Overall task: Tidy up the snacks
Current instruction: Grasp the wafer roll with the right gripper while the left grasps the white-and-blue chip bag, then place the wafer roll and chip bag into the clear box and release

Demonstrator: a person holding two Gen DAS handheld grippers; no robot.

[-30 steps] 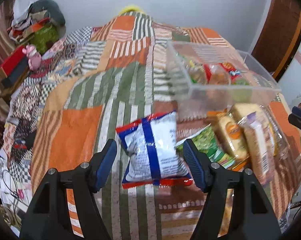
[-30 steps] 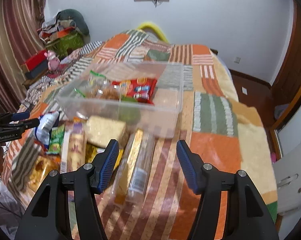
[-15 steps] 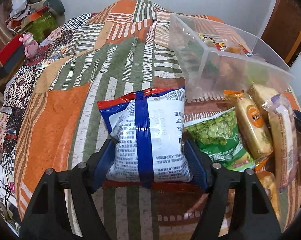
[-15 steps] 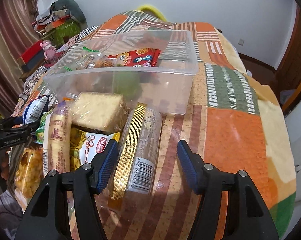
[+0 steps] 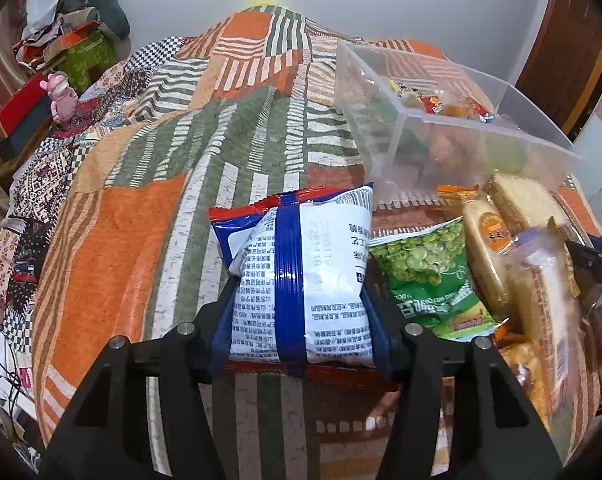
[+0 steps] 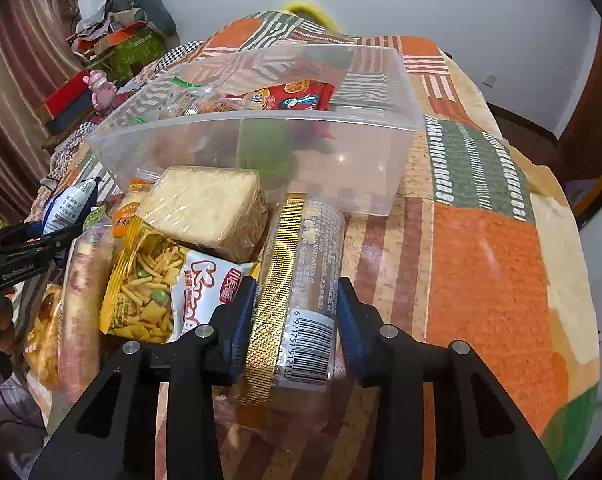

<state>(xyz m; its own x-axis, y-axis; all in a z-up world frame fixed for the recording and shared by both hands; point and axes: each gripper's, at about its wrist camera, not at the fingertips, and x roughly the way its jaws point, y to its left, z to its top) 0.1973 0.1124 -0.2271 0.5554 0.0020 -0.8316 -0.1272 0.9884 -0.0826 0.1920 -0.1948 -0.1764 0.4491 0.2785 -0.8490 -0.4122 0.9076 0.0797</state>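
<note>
A white, blue and red snack bag (image 5: 301, 276) lies on the patchwork bedspread. My left gripper (image 5: 303, 332) is closing on it, and both blue pads press its lower sides. A long clear packet with a gold strip and a barcode (image 6: 301, 292) lies in front of the clear plastic bin (image 6: 361, 172). My right gripper (image 6: 297, 320) is closing on this packet, its pads against both sides. The bin holds a red packet (image 6: 285, 96) and other snacks. A pile of loose snacks sits left of the long packet: a cake block (image 6: 209, 212) and a yellow mix bag (image 6: 161, 292).
A green pea bag (image 5: 429, 280) and wrapped cakes (image 5: 489, 256) lie right of the white bag. The bedspread (image 5: 121, 248) stretches left and far. Boxes, clothes and a pink toy (image 5: 63, 96) sit beyond the bed's left edge. A wooden door (image 5: 569, 60) stands at the right.
Both grippers sank toward the bed and closed. The left pads went from wide of the white bag to pressing its sides. The right pads closed onto the gold-strip packet.
</note>
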